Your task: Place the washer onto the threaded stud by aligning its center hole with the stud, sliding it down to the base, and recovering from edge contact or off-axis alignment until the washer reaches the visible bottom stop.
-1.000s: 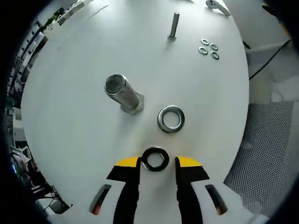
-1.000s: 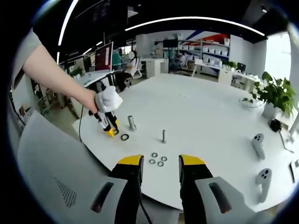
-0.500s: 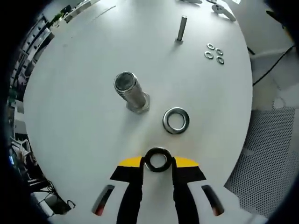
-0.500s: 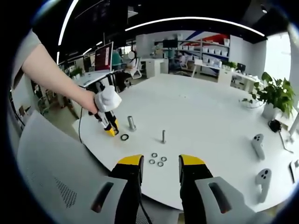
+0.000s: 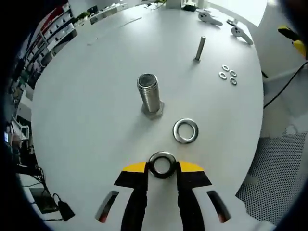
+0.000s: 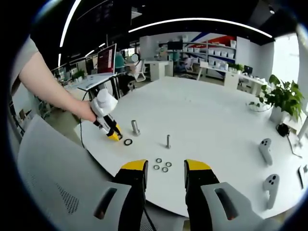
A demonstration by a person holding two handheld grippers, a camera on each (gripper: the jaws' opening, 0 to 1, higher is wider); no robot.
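My left gripper (image 5: 161, 166) is shut on a steel washer (image 5: 161, 155), gripping it by its rim between the yellow-tipped jaws. Ahead of it a thick threaded stud (image 5: 149, 92) stands upright on a hex base on the white round table (image 5: 86, 110). A second washer (image 5: 176, 131) lies flat between the stud and the held one. In the right gripper view a hand holds the left gripper (image 6: 113, 134) just left of the stud (image 6: 136, 127) and the flat washer (image 6: 124, 142). My right gripper (image 6: 164, 174) hangs open near the table's edge, holding nothing.
A thin upright stud (image 5: 199, 48) (image 6: 168, 140) stands further on, with three small washers (image 5: 228, 75) (image 6: 162, 165) beside it. Two white controllers (image 6: 265, 149) lie at the right of the table, and a potted plant (image 6: 284, 98) stands beyond them. A perforated grey chair back (image 6: 53, 187) is close by.
The left jaws have closed from either side of the washer onto it. The left gripper has since tilted, so the stud appears more side-on. The right gripper has held still.
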